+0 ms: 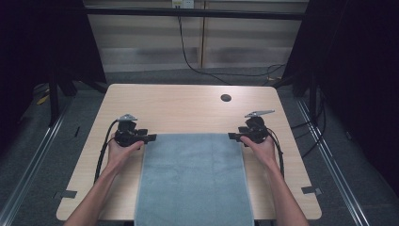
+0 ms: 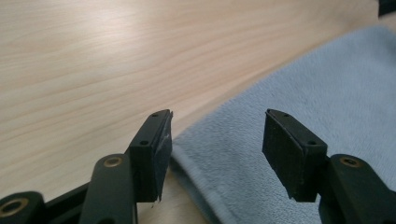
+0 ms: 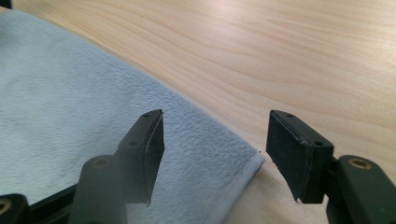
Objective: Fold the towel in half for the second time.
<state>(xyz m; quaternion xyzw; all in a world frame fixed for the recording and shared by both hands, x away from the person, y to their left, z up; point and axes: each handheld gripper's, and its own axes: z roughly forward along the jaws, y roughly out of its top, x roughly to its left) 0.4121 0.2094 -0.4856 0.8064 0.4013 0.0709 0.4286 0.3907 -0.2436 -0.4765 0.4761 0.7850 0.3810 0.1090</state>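
A grey-blue towel (image 1: 194, 181) lies flat on the wooden table (image 1: 188, 108), its long axis running from the person's edge, where it hangs over, toward the far side, ending about halfway up the tabletop. Everything here hangs on the towel's two far corners. The left gripper (image 1: 149, 138) sits at the towel's far left corner, and the right gripper (image 1: 232, 136) at its far right corner, each pointing inward along the far hem toward the other. In the left gripper view the jaws are spread wide and the corner of the towel (image 2: 299, 116) lies between them, one pad on the bare wood side, the other over cloth; nothing is pinched. The right gripper view mirrors that: its jaws are spread too, with the towel's (image 3: 88, 107) stitched corner lying in the gap, just short of the pad on the wood side. Each hand is equally close to its own corner, so neither has the advantage. I'd guess both will close on the corners and lift. Beyond the towel's far hem the wood is bare up to a small round hole (image 1: 226, 98) near the far edge, leaving plenty of room to pull forward or fold back.
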